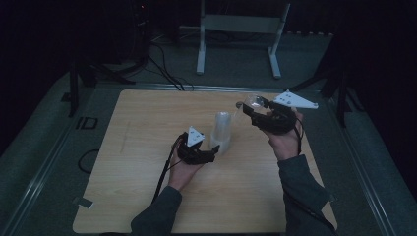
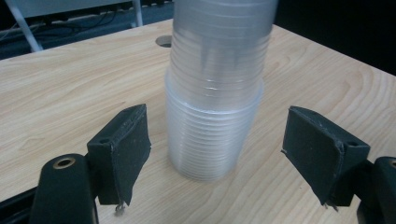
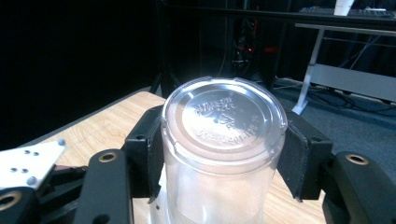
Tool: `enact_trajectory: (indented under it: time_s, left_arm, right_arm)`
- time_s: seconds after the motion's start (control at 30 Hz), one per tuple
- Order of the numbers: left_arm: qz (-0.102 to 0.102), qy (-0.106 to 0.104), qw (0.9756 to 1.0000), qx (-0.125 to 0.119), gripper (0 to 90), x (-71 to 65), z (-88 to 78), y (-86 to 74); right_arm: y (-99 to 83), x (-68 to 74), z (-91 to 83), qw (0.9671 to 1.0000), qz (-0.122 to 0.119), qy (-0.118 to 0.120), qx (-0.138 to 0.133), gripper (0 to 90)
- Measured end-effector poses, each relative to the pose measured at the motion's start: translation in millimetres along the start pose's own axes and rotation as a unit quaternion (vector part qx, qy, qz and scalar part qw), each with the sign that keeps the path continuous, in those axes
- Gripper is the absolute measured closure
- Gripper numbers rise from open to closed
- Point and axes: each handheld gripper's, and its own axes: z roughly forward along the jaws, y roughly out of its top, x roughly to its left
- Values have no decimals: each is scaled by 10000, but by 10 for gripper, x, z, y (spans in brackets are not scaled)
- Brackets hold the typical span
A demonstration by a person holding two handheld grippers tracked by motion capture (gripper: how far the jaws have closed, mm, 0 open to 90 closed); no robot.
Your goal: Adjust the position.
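My left gripper [image 1: 209,153] sits with its jaws spread wide on either side of the stack of clear cups [image 1: 221,132], which stands upside down near the middle of the table [image 1: 147,123], a little toward the far edge. In the left gripper view neither pad touches the stack [image 2: 212,121]; the bottom of it is between them with room on both sides. My right gripper [image 1: 255,110] is raised toward the far right corner, clamped on a single cup [image 1: 252,102]; the right gripper view shows its pads pressed on the cup's wall just under its embossed base [image 3: 224,121].

I judge the step to be peeling cups off one at a time, so I would close the left jaws gently low on the stack to steady it without crushing the thin plastic.

The room is dim, the stack's top is cut off in the left gripper view, and I cannot count the cups.
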Motion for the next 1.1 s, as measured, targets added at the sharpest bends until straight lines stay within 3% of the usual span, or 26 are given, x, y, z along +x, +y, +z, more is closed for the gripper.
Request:
enact_trajectory:
  time_s: [0.6, 1.1]
  left_arm:
    - [140, -263, 9996, 15, 251, -114, -51, -69]
    - [267, -460, 9986, -12, 251, -237, -54, -62]
  right_arm:
    - [-287, -141, -114, 9996, 208, -137, 165, 401]
    - [-527, -189, -108, 9985, 438, -91, 316, 401]
